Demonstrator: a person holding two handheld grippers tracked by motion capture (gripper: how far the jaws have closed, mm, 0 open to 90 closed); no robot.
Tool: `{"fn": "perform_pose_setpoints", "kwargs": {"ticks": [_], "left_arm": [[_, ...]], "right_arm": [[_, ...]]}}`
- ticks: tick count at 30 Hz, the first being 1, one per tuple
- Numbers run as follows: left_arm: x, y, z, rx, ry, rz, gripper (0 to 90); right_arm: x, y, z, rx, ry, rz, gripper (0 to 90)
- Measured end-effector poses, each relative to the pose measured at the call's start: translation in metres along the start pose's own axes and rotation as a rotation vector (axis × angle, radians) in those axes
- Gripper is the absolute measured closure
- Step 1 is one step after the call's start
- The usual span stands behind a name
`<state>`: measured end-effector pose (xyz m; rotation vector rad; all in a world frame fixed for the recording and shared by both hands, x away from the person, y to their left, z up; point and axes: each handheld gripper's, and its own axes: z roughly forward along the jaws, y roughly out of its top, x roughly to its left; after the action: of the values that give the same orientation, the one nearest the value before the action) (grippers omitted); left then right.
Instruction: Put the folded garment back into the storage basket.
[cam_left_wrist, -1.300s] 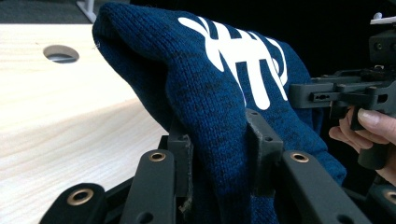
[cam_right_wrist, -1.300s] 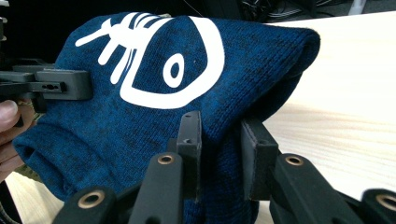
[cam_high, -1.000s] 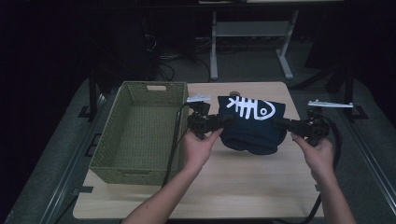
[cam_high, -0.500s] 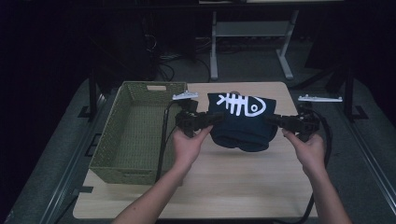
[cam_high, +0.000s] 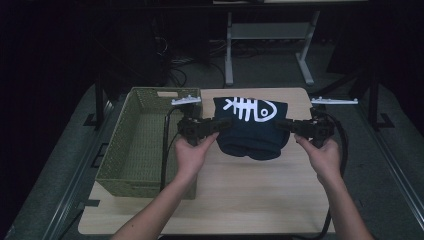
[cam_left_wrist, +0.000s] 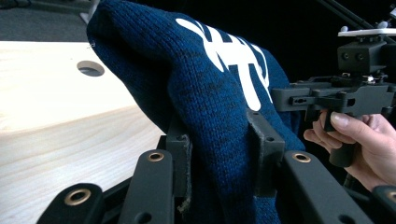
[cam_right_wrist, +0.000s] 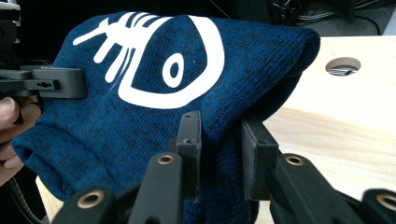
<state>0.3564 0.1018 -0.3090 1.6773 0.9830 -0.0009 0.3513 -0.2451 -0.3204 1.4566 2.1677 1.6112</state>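
High view: you hold a folded dark blue sweater (cam_high: 252, 129) slung between your two grippers, over the far half of the table (cam_high: 240, 200) and closer to its far edge than its near one. The left gripper (cam_high: 216, 126) pinches the sweater's left side and the right gripper (cam_high: 282, 125) pinches its right side. A grip on each side spreads the weight, which is probably why the bundle keeps its fold instead of spilling open. The white fish-bone print (cam_high: 250, 109) faces up and away from you, and the lower edge sags in a curve between the grips, apparently clear of the wood.

In the left gripper view, the jaws are closed down on a thick fold of knit (cam_left_wrist: 219, 154), with cloth bulging between and above them; they cannot meet because of the bulk, but they clamp firmly. In the right gripper view, the jaws likewise squeeze a fold of the sweater (cam_right_wrist: 219, 140) just below the fish's round eye, and the table's far right corner with its round cable hole (cam_right_wrist: 343, 66) shows beyond.

The woven basket (cam_high: 145, 145) sits along the table's left edge, open and just beside your left hand (cam_high: 191, 152). Holding the sweater lifted and level at this height suits carrying it sideways over the basket's rim; I judge that to be the move in hand.
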Motion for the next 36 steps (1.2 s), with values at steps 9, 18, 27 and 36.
{"fn": "perform_pose_setpoints", "kwargs": {"ticks": [9,18,27,36], "left_arm": [[0.012,0.001,-0.016,-0.011,0.019,-0.011,66.4],[0.020,-0.001,-0.030,-0.028,0.032,-0.023,66.4],[0.027,0.002,-0.043,-0.041,0.039,-0.030,66.4],[0.036,0.003,-0.057,-0.049,0.051,-0.044,66.5]], "right_arm": [[0.014,0.007,0.013,0.023,0.022,-0.013,71.6],[0.025,0.012,0.027,0.036,0.038,-0.033,71.5],[0.034,0.018,0.037,0.038,0.054,-0.040,71.3],[0.044,0.023,0.049,0.043,0.079,-0.059,71.3]]}}
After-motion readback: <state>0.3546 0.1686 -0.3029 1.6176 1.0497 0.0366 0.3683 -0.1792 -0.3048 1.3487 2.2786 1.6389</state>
